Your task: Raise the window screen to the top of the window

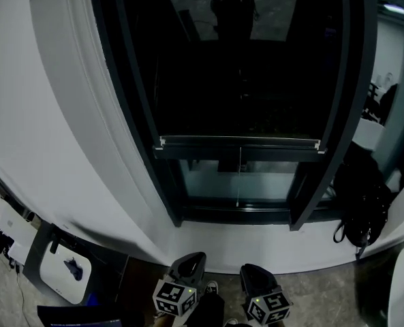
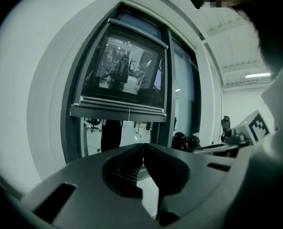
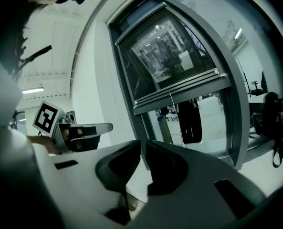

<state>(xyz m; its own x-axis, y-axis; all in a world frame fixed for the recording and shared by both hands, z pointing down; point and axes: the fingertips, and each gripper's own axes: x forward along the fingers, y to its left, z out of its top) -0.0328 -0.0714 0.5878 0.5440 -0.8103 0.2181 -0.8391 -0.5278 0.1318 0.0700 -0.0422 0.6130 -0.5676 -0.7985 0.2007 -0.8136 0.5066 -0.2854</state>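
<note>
Below the window, well short of its sill, the two grippers hang side by side and point up at the glass. The left gripper has its fingers pressed together tip to tip with nothing between them. The right gripper is the same, closed and empty. Neither touches the window.

The window screen covers the upper and middle part of the window. Its bottom rail runs level from one side of the window to the other, with a strip of bare glass under it. A thin pull cord drops from the middle of the rail towards the sill. A black bag sits at the window's right-hand corner, clear of the rail.

From the fingers, the rail lies up and ahead, well apart from both grippers, with its long axis crosswise to the way they point. The cord hangs between the two grippers' lines, and the right one looks a little nearer to it. The raise looks not yet begun. Whichever gripper goes first would have to open, reach up to the rail or cord, and carry it to the top of the window.
</note>
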